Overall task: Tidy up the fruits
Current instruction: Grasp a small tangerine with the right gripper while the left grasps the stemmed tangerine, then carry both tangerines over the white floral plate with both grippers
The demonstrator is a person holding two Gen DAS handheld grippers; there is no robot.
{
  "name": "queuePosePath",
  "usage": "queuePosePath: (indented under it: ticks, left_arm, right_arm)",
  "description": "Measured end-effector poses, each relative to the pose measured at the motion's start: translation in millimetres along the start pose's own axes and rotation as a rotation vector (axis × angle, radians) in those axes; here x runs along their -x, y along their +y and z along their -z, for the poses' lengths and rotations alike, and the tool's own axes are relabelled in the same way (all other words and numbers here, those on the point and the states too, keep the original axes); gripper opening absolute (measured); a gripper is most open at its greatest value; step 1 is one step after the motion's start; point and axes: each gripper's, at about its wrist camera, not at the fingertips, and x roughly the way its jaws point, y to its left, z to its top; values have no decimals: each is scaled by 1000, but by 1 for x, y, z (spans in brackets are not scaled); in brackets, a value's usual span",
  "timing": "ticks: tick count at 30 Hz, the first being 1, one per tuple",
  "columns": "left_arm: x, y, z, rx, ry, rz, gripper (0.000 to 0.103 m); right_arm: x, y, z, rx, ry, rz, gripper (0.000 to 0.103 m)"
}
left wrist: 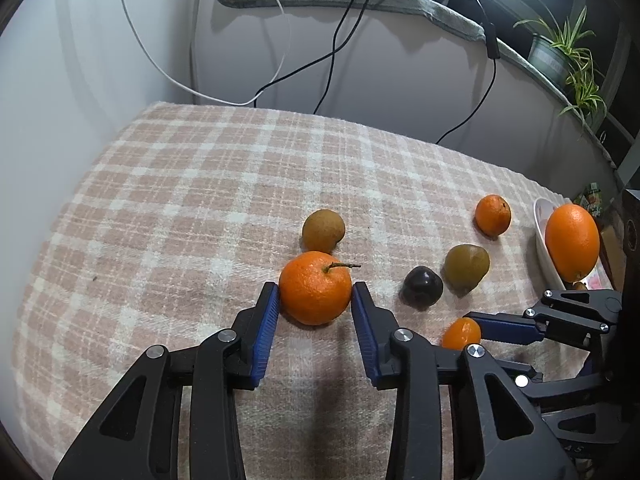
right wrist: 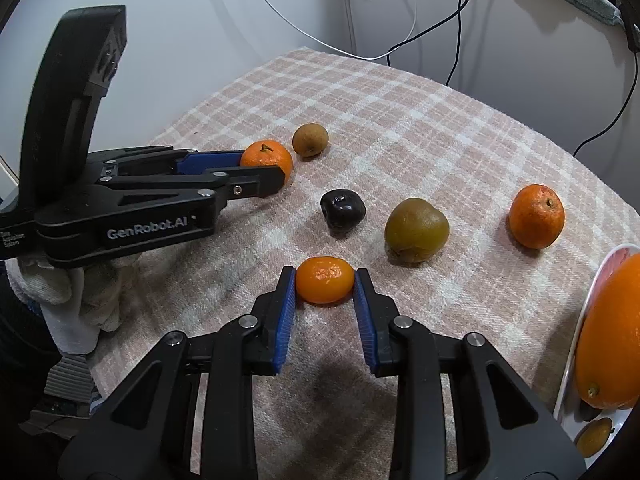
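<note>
Blue-padded fingers of the left gripper (left wrist: 315,300) fill the lower middle of the left wrist view, clamped on a stemmed tangerine (left wrist: 315,287) that rests on the checked cloth (left wrist: 180,200) — both pads touch its sides. Just above it in the frame lies a brown round fruit (left wrist: 323,231), close to the tangerine but apart from it. To the right sit a dark plum (left wrist: 422,287) and an olive-green fruit (left wrist: 467,267), near each other, and higher right a second tangerine (left wrist: 493,215) lies alone. At the right edge a white plate (left wrist: 545,256) holds a large orange (left wrist: 572,241).

From the right wrist view, the right gripper (right wrist: 325,287) occupies the lower centre, its jaws closed against a small mandarin (right wrist: 325,280) on the cloth. Above it in the frame lie the plum (right wrist: 343,212) and the olive-green fruit (right wrist: 416,229), with the lone tangerine (right wrist: 537,216) further right. Along the right edge the plate rim (right wrist: 576,352) shows, the large orange (right wrist: 610,340) lying on it and a small yellowish fruit (right wrist: 595,438) below that.

At the left of this view the left gripper reaches in sideways, holding the stemmed tangerine (right wrist: 267,158), with the brown fruit (right wrist: 310,140) just to its upper right. A gloved hand (right wrist: 80,292) grips the black handle below. Cables (right wrist: 460,20) hang against the wall in the upper part — one white, the others black.
</note>
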Motion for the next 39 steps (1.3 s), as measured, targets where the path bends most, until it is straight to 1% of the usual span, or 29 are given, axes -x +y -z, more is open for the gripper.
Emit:
queuePosePath:
  ticks: [7,18,25,31,39]
  left_arm:
    - [9,-4,0,3,-20,2,34]
    - [40,-24,2,-9,-67,54,34]
    - [59,-54,8,-46,-93,119,34]
    - [65,-83,8,-82,-101,171,34]
    - [65,-124,14,-137,-88,231,34]
  right_arm:
    - [9,0,2,-8,-21,-3,30]
    - [41,-3,10,-32,-79,-9,30]
    - [74,-12,26,-63,-127,-8,30]
    - [104,-29,43,-113,-170,5,30]
    - [142,-62,73,-191,-219,56,30]
